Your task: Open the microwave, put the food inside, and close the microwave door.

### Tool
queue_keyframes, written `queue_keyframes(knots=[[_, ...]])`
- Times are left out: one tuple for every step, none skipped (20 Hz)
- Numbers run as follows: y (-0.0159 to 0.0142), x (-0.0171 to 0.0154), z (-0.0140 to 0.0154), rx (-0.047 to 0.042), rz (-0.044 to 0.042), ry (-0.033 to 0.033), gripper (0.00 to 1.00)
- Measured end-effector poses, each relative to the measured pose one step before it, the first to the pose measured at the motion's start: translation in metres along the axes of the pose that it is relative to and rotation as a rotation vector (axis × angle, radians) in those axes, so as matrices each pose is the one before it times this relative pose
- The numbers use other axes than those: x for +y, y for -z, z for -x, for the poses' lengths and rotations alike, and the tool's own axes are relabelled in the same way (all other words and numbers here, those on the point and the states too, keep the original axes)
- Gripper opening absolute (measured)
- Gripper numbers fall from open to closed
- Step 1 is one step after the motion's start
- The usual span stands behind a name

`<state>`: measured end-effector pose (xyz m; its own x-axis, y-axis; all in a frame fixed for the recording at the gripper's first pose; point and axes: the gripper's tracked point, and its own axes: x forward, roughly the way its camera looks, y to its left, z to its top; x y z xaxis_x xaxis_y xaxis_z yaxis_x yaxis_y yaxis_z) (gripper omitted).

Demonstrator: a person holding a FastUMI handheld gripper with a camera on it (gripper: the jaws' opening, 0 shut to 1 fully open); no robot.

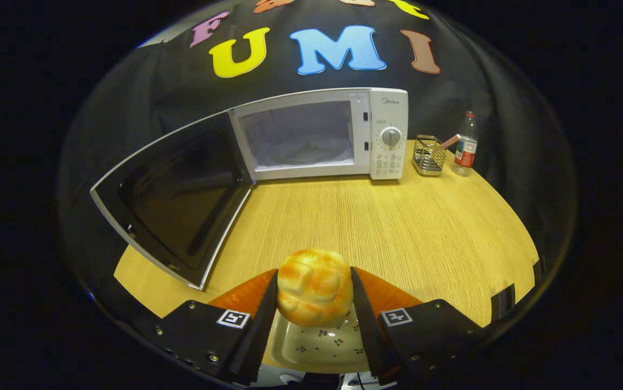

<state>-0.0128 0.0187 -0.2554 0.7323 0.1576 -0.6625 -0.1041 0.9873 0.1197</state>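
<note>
1. Gripper view is showing the claw (315, 287) holding the bun (315, 286): both orange fingers (246, 295) are pressing against its sides, one on the left and one on the right, with the jaws narrowed to the width of the bun.
2. A golden, orange-streaked bun is sitting between the fingertips, rising a little above them.
3. A pale plate (316, 346) with small dark specks is lying just under the bun, between the black finger bases; whether the bun is resting on it or being held clear of it cannot be told.
4. A wooden table (398, 233) is stretching out beyond the fingers toward the far side.
5. A white microwave (322, 135) is standing at the far edge of the table, well beyond the claw, with its cavity showing open and lit.
6. Its dark door (176, 200) is swinging wide to the left, hanging out over the left part of the table.
7. A round dial (391, 136) is sitting on the control panel at the right of the cavity.
8. A wire holder (429, 156) is standing just right of the microwave, with a pink-striped stick leaning out of it.
9. A clear bottle (466, 145) with a red cap is standing just right of the holder.
</note>
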Motion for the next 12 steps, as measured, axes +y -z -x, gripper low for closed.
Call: queue_keyframes(knots=[[-0.01183, 0.00258, -0.00143, -0.01859, -0.00669, -0.00798, 0.73], [-0.00901, 0.00211, -0.00286, -0.01212, -0.00561, -0.0087, 0.73], [-0.01103, 0.00163, -0.00351, -0.01688, -0.00587, -0.00797, 0.73], [-0.01005, 0.00046, -0.00388, -0.01318, -0.00421, -0.00313, 0.73], [-0.0101, 0.00049, -0.00444, -0.01379, -0.00686, -0.00613, 0.73], [-0.00888, 0.00196, -0.00504, -0.01658, -0.0106, -0.00529, 0.73], [-0.00919, 0.00044, -0.00541, -0.01416, -0.00928, -0.00172, 0.73], [-0.00828, 0.0006, -0.0056, -0.01722, -0.00871, -0.00239, 0.73], [-0.00835, 0.00178, -0.00686, -0.01386, -0.00751, -0.00509, 0.73], [-0.00582, 0.00286, -0.00589, -0.01023, -0.00823, -0.00818, 0.73], [-0.006, 0.00379, -0.00667, -0.00905, -0.00969, -0.0117, 0.73], [-0.00543, 0.00364, -0.00774, -0.00951, -0.00962, -0.01228, 0.73]])
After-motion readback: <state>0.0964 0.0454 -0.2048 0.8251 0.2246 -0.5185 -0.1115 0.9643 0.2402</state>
